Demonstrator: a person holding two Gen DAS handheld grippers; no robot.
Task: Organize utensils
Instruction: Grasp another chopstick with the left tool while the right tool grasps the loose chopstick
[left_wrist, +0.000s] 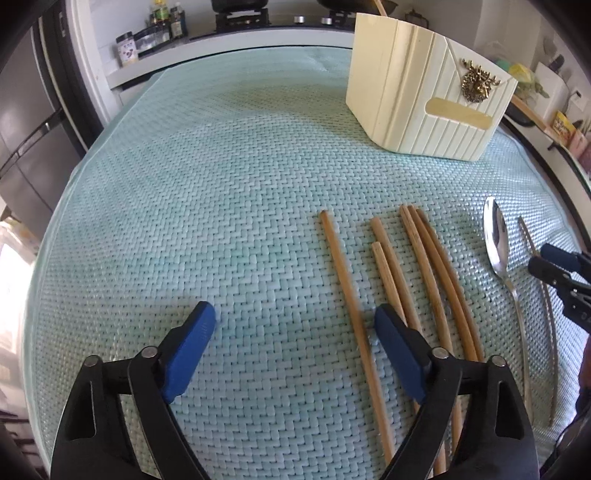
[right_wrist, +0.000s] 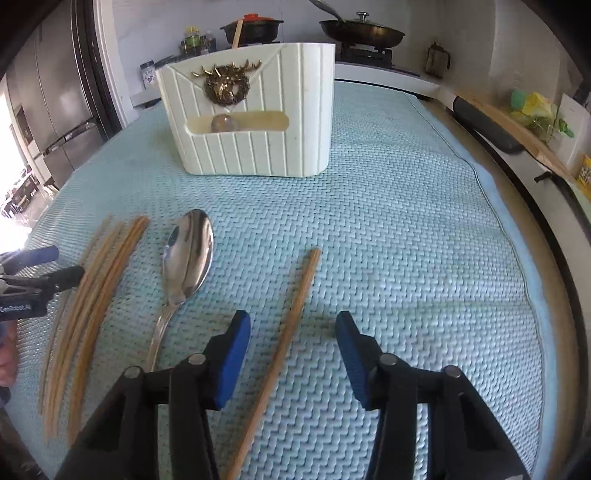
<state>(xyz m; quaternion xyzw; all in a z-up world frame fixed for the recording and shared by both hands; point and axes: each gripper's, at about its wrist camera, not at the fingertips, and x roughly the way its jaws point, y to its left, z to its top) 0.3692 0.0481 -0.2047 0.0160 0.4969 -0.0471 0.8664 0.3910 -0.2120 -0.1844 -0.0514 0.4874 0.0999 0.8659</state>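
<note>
Chopsticks (left_wrist: 410, 266) lie loose on the mat-covered surface (left_wrist: 221, 184), on the near side of the cream utensil holder (right_wrist: 247, 122), beside a metal spoon (right_wrist: 190, 254). Left tongs (left_wrist: 295, 325) hover spread above the mat, one chopstick between the jaws, untouched. Right tongs (right_wrist: 293, 332) stand spread astride a lone chopstick (right_wrist: 291, 317) nearer than the holder, gripping nothing.

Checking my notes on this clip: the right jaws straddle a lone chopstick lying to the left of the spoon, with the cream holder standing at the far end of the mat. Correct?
Not quite. In the right wrist view the lone chopstick between the right gripper jaws lies to the right of the spoon, not the left. The rest holds: the cream holder stands at the far end of the mat.
</note>
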